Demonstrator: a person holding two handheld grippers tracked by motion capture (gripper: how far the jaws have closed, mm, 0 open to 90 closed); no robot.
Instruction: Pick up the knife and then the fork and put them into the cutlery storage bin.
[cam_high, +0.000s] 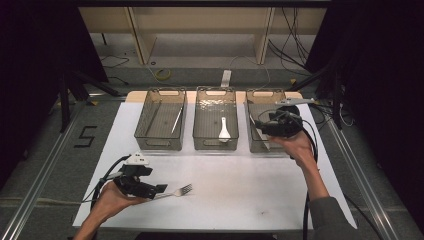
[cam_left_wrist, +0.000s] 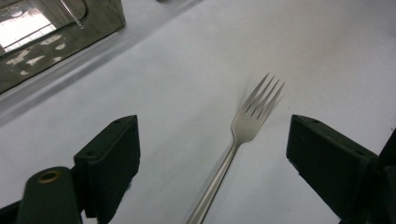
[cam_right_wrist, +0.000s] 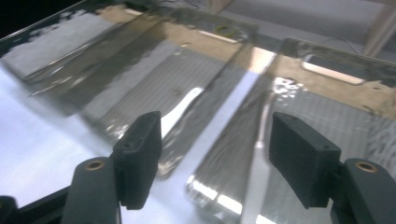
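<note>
A silver fork (cam_high: 181, 190) lies flat on the white table (cam_high: 235, 185) at the front left, tines pointing right. My left gripper (cam_high: 161, 189) is low over its handle and open; in the left gripper view the fork (cam_left_wrist: 251, 116) runs up between the two spread jaws of the left gripper (cam_left_wrist: 212, 135), untouched. My right gripper (cam_high: 258, 125) hovers open over the right clear bin (cam_high: 265, 95). In the right gripper view the right gripper (cam_right_wrist: 215, 135) holds nothing and looks across the bins.
Three clear bins stand in a row at the table's back. The left bin (cam_high: 161, 142) holds a thin metal utensil (cam_high: 176, 120), the middle bin (cam_high: 216, 144) a white spoon (cam_high: 224, 131). A long pale utensil (cam_high: 262, 137) lies in the right bin.
</note>
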